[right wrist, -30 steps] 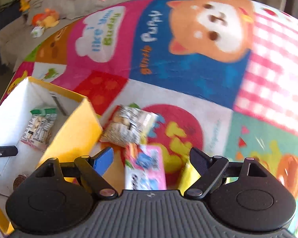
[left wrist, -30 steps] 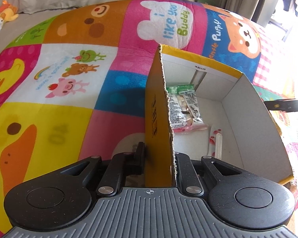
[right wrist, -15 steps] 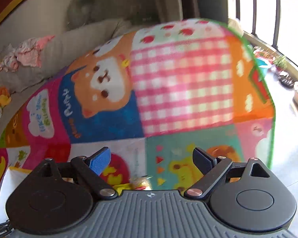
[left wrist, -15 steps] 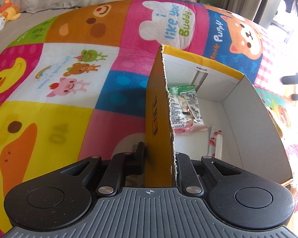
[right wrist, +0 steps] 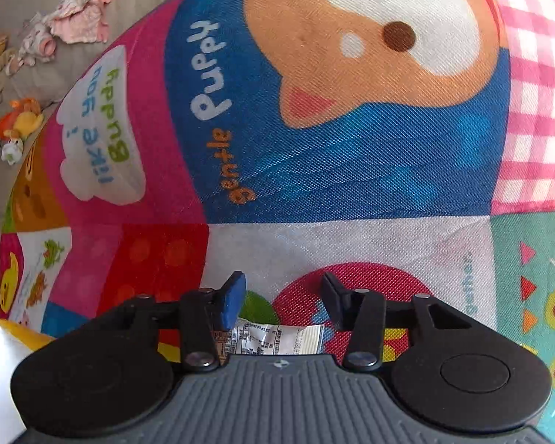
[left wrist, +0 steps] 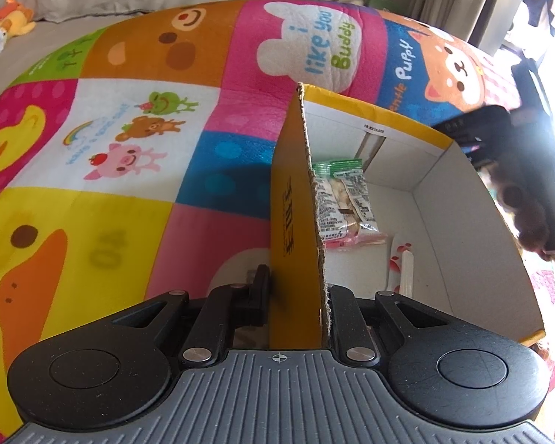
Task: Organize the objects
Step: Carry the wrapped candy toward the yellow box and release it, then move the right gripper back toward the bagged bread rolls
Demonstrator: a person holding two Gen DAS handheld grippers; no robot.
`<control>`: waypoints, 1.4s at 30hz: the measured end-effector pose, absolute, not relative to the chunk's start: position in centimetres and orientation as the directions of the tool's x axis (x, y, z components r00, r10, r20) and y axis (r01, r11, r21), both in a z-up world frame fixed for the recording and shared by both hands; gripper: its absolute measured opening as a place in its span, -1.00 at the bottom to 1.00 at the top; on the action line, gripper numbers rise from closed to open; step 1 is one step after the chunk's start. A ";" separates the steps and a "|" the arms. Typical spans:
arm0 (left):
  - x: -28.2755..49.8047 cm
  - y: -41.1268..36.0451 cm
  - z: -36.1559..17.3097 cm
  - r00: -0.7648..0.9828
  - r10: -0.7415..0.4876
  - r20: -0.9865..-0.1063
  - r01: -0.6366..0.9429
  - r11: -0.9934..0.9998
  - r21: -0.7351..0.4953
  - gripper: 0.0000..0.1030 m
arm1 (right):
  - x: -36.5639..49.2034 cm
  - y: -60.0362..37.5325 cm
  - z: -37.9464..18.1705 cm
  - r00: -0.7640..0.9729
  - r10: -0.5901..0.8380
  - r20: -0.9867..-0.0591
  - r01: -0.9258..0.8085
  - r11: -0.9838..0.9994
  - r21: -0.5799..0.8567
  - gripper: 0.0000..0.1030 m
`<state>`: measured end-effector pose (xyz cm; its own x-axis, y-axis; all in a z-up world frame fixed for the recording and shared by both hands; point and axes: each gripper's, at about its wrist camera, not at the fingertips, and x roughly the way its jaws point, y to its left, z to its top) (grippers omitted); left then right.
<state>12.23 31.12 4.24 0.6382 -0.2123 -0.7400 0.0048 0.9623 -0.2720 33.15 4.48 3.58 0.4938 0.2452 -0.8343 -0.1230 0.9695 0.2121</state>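
Colourful cartoon play mat (left wrist: 137, 155) fills both views, spread over a beige surface; plush toy (left wrist: 13, 18) lies off the mat's far corner. On the mat sits a yellow cardboard box (left wrist: 473, 244), open top, white inside. Left gripper (left wrist: 296, 296) jaws pinch the box's near-left wall, one finger outside, one inside. In the box: a clear snack packet (left wrist: 346, 199) with green top against the left wall, and a small white red-printed packet (left wrist: 401, 266) beside it on the floor. Right gripper (right wrist: 283, 298) hangs low over the mat beside the box corner, jaws closing, a white printed wrapper (right wrist: 277, 338) between them at the base; contact with the pads can't be told.
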 end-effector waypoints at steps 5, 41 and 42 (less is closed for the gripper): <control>12.2 31.1 4.2 0.644 -0.215 -0.734 0.003 0.961 -0.278 -0.67 | 28.9 2.3 4.4 0.443 0.273 -0.854 -0.201 0.958 0.203 -0.26; 12.5 30.8 4.3 0.629 -0.196 -0.752 0.004 0.968 -0.250 -0.68 | -1.0 0.0 7.5 0.539 0.367 -0.758 -0.459 0.883 0.100 0.72; 12.5 30.7 4.3 0.629 -0.193 -0.753 0.005 0.970 -0.245 -0.69 | -0.4 -0.1 7.1 0.554 0.345 -0.757 -0.430 0.898 0.095 0.72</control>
<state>12.45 30.71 4.27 0.6286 -0.1934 -0.7533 0.0052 0.9696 -0.2446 -0.41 -0.11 7.11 0.5543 0.3453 -0.7573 -0.4297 0.8980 0.0949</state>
